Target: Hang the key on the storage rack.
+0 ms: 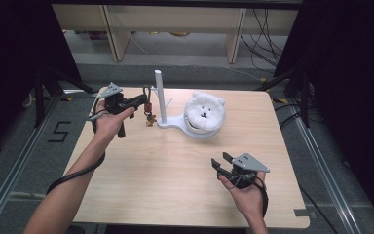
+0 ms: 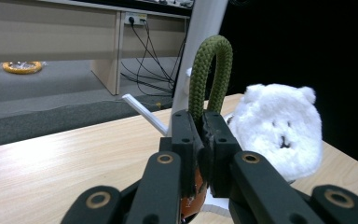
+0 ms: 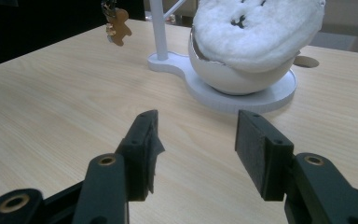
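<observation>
Clearly, a green cord loop is clamped between the jaws of the left gripper at centre frame, beside the white stand; a small brown charm hangs beneath. Lower right, the right gripper is held open above the table, nothing between.

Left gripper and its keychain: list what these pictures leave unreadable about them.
- Left gripper view: the jaws, shut on the green cord loop, cover the orange tag below; its print is cut off.
- High view: the small brown charm is too small to identify.
- Right gripper view: the picture's top edge crops the charm above its hanging part.
- High view: whether the loop touches the white stand's post cannot be told.
</observation>
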Demonstrator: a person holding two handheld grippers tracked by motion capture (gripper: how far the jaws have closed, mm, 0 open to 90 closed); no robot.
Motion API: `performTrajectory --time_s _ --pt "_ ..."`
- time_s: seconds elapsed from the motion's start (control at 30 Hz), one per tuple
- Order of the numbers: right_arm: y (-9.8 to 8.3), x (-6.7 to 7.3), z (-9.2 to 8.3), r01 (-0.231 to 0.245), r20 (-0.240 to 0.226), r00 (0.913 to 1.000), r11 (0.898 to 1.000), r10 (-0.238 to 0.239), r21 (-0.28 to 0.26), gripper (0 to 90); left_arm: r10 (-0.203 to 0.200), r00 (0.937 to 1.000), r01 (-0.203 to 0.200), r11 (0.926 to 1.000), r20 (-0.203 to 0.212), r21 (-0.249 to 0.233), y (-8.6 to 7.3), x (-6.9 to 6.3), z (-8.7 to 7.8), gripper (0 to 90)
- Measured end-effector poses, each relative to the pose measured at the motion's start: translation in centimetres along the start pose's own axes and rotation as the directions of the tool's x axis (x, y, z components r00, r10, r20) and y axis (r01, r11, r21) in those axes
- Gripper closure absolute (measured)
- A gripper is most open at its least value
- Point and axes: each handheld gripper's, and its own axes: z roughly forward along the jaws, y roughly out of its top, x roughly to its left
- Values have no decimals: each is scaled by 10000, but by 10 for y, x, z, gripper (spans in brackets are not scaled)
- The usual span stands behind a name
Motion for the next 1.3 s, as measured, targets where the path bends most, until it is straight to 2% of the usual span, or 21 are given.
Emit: performTrajectory --time_s 0.03,0.07,0.1,0.17,0.23,0.33,0.43,0.47,0.53,0.67,1.17,1.23,1.27,1.3 --pt "0 2 -1 -208 62 9998 9998 207 42 504 -14 10000 14 10000 -14 3 0 1 1 841" --pt "0 1 0 -35 102 9999 10000 35 28 504 -53 10000 53 10000 -32 26 0 2 2 841" --pt "0 2 -2 -212 151 9997 9996 209 185 504 -83 10000 83 10000 -44 41 0 3 2 842" --pt "0 0 0 104 155 9998 9999 -105 62 504 -186 9998 186 9998 -51 81 0 4 5 842" --pt "0 1 1 14 -15 10000 10000 -14 82 504 -219 9998 219 9996 -30 168 0 4 7 842" --pt "-1 0 2 128 -60 9999 9999 -128 -4 504 -303 9995 303 9993 -32 206 -1 5 10 841" --pt "-1 1 2 119 -43 9999 9999 -119 10 503 -402 9992 403 9990 -45 211 0 6 12 841" --pt "-1 1 1 159 59 9999 9997 -161 196 503 -433 9990 434 9988 -59 210 0 6 12 841" --pt "-2 1 3 139 -59 9999 9999 -139 40 503 -516 9987 517 9984 -56 213 1 7 13 841" --pt "-2 2 2 79 -17 10000 9998 -79 185 503 -642 9979 643 9975 -50 279 0 8 15 841" --pt "-3 1 -1 91 38 10000 9996 -92 253 504 -685 9975 691 9969 -176 367 -3 6 23 840" --pt "-3 0 1 233 -76 9997 9997 -232 43 507 -601 9979 611 9973 -257 412 -3 5 24 839" --pt "-3 1 0 47 -79 10000 10000 -47 59 508 -591 9979 602 9973 -266 417 -4 5 25 839" --pt "-3 -1 0 293 0 9996 9996 -293 -25 509 -558 9980 571 9974 -286 443 -4 5 26 839"
